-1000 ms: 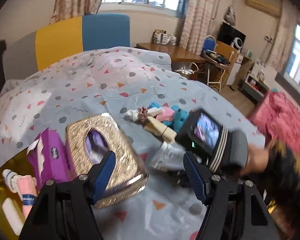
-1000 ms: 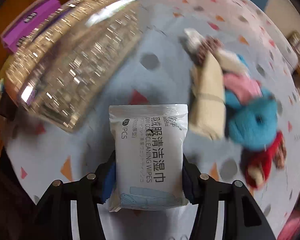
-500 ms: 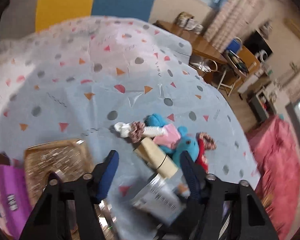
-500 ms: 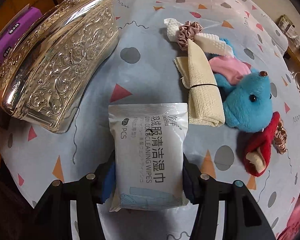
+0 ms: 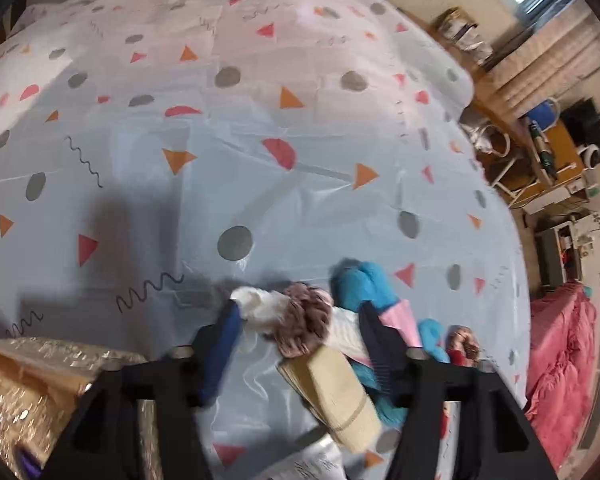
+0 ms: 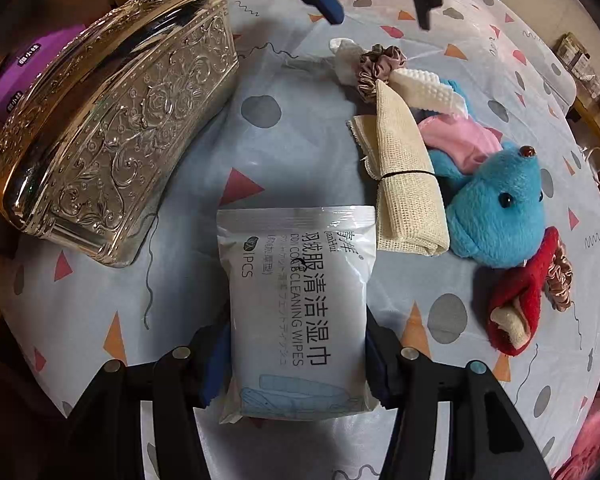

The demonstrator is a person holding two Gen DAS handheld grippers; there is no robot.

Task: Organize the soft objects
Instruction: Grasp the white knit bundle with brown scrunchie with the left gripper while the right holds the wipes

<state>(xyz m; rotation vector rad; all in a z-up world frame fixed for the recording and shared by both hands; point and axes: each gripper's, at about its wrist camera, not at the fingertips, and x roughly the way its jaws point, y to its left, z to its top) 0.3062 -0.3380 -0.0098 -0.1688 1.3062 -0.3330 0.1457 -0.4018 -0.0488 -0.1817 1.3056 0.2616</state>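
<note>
- The patterned bedspread [image 6: 300,152] carried everything.
- An embossed metal box [image 6: 112,120] lay left of the wipes.
- The right gripper [image 6: 298,354] clamped a wipes packet [image 6: 298,312].
- The left gripper [image 5: 300,328], jaws opening with nothing gripped, hung over a scrunchie [image 5: 306,320] beside the blue plush toy [image 6: 496,208].

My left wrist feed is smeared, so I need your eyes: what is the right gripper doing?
Observer: The right gripper is shut on a pack of cleaning wipes.
Operator: What is that blue thing by the beige roll?
Observer: A blue plush toy, its face turned up, lying against the beige cloth roll.
Operator: Anything past the toy?
Observer: A red plush piece with a second scrunchie at its side.
</note>
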